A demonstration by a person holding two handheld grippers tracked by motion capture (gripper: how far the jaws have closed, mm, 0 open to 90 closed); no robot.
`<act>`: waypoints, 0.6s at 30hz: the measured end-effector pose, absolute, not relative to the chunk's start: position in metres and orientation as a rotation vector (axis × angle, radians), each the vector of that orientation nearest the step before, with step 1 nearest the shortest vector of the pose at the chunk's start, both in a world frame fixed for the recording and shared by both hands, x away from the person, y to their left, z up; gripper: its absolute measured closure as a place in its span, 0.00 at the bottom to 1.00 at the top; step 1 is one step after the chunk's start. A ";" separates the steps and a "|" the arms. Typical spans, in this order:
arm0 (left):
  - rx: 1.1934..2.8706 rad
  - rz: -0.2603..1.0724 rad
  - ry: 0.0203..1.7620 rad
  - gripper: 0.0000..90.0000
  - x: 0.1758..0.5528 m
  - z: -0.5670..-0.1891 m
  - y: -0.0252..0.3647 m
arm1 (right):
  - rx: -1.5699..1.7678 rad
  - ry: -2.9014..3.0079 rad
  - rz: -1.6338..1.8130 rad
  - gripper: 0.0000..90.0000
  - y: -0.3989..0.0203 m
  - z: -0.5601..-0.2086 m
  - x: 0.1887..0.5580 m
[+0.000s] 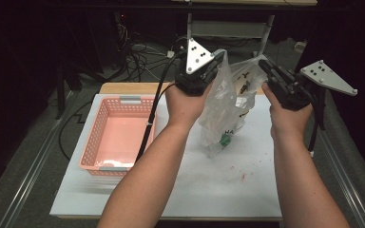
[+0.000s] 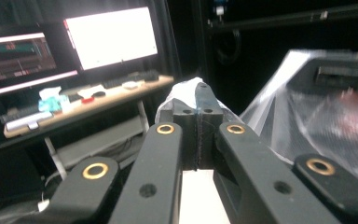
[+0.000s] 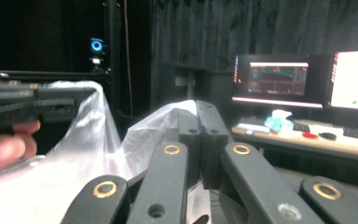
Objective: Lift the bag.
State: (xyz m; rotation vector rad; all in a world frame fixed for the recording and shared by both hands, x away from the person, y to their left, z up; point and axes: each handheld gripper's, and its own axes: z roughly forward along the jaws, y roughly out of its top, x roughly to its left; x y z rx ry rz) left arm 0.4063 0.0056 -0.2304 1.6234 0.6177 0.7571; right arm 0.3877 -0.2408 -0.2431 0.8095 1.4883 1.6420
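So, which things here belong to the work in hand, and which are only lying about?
In the work:
- clear plastic bag, lifted off the table
- left gripper, shut on it
- right gripper, shut on it

Lying about:
- pink basket
- white board

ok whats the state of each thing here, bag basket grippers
plastic bag: clear, crumpled, held up off the table by its top edge, small items inside
left gripper: shut on the plastic bag's rim
right gripper: shut on the plastic bag's rim, other side
pink basket: upright on the white board, nothing in it
white board: flat, a few red specks
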 end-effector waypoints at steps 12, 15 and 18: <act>1.733 0.665 0.692 0.82 0.415 -0.291 0.025 | 0.925 1.573 1.541 1.00 -0.250 -0.293 0.407; 1.752 0.642 0.673 0.71 0.403 -0.293 0.033 | 0.938 1.581 1.526 1.00 -0.250 -0.298 0.407; 1.739 0.605 0.678 0.58 0.389 -0.293 0.040 | 0.957 1.592 1.505 1.00 -0.251 -0.303 0.409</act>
